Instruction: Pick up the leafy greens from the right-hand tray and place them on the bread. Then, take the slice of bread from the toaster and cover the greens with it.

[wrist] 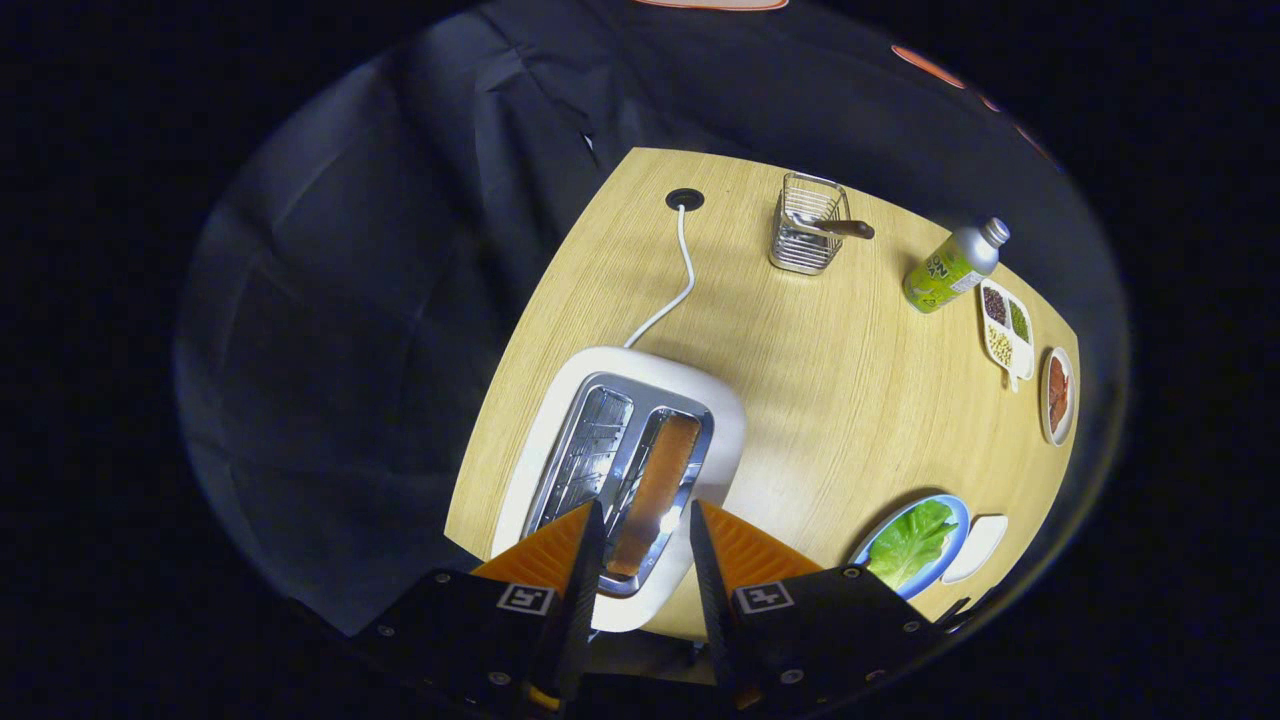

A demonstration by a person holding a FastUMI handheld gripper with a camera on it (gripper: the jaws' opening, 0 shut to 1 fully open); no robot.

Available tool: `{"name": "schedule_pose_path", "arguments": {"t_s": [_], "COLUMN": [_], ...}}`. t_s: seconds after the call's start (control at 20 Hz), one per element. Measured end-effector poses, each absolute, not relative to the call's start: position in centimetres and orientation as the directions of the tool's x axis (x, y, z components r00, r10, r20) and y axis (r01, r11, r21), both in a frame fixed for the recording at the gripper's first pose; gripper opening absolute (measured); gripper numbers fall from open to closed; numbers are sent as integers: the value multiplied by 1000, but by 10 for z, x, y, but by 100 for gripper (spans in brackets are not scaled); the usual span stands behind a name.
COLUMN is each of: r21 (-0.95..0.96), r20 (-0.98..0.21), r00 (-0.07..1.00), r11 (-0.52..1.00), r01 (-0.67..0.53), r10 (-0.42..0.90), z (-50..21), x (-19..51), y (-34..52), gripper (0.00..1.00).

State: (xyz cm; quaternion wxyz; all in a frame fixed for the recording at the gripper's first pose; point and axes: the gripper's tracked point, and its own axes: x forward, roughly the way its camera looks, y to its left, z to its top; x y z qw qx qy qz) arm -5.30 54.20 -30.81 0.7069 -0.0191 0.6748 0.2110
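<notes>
I look straight down on a white toaster (620, 470) with two slots. A brown slice of bread (655, 490) stands in its right slot; the left slot holds nothing. My gripper (645, 535) hovers above the toaster, open, with the near end of the bread slice showing in the gap between the fingers (555, 555). To the right of the fingers, a blue plate (955, 505) carries the leafy greens (912, 545), which cover whatever lies under them.
A white cord (672, 290) runs from the toaster to a hole (684, 199) in the wooden table (830, 390). Beyond stand a wire basket (808, 236), a green bottle (950, 268), a divided dish (1006, 332), a small dish (1058, 395) and a white tray (975, 548).
</notes>
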Motion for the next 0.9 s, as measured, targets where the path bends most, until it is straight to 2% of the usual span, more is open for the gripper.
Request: {"name": "schedule_pose_path", "arguments": {"t_s": [0.2, 0.35, 0.45, 0.6, 0.65, 0.9], "r21": [281, 270, 281, 275, 279, 339], "r20": [-959, -963, -960, -962, -960, -940], "r00": [-53, -67, -75, -80, -80, -62], "r11": [910, 913, 921, 927, 925, 899], "r01": [-303, -306, -270, -255, -260, -277], "r10": [278, 262, 271, 263, 267, 335], "z": [-318, -325, -325, -329, -328, -309], "x": [-49, -48, -45, -42, -43, -43], "y": [547, 548, 551, 546, 545, 534], "gripper": [45, 45, 38, 21, 18, 15]}}
